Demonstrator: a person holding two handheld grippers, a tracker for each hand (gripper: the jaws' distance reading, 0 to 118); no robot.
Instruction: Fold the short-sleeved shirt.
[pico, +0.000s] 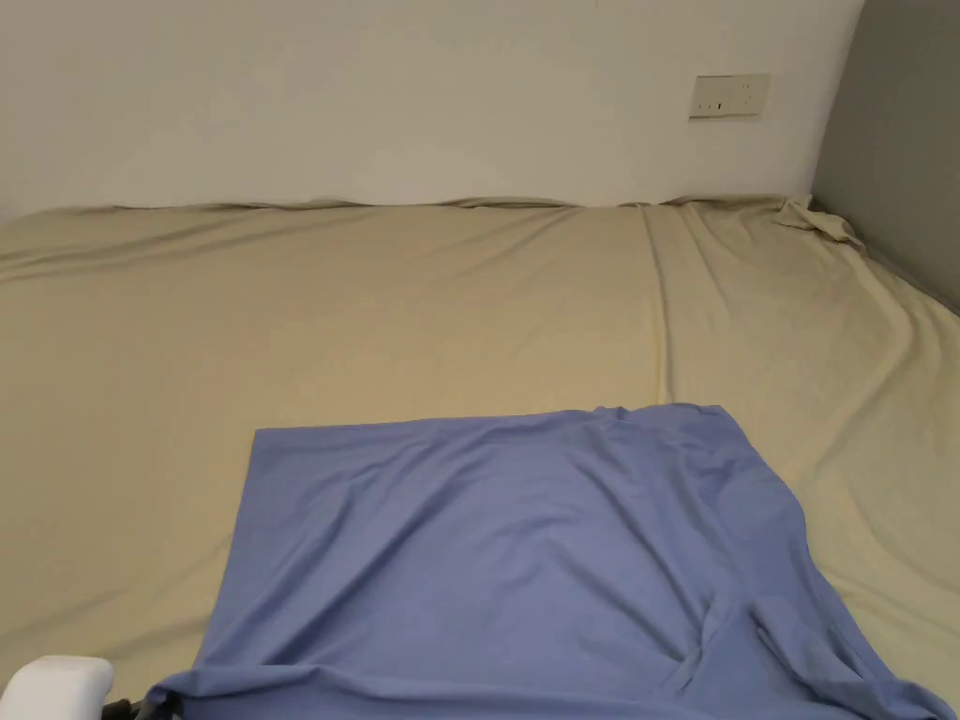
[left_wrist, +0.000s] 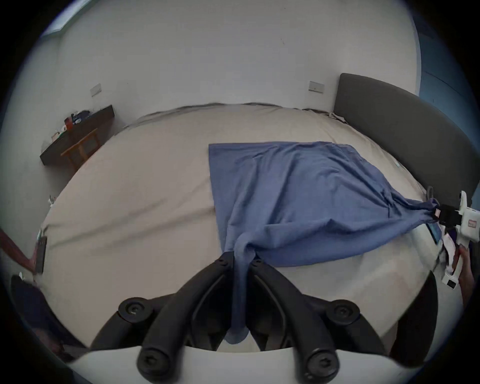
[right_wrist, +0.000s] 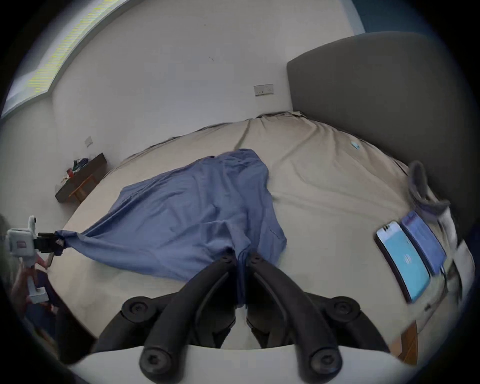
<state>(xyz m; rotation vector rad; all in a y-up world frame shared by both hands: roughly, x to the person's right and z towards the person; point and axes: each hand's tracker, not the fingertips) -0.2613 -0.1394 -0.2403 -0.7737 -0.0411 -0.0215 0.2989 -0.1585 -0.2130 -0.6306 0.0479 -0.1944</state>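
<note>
Big beige bed (pico: 375, 309) ahead of both grippers, grey headboard (right_wrist: 376, 85) off to the right gripper's far side. On it the blue shirt (pico: 506, 553), spread ahead of the jaws w/ its near edge stretched between the two tools. Left gripper (left_wrist: 242, 258) is clamped on a bunched near corner, cloth trailing down through the jaws; right gripper (right_wrist: 241, 256) pinches the other near corner the same way (looks like a sleeve seam there, can't be sure). Fabric reads thin, soft, light — it ropes into ridges under tension, so prob. slips if gripped shallow; best held deep at corners/hem. Two phones (right_wrist: 404, 259) lie just right of the right gripper, apart from the cloth.
</note>
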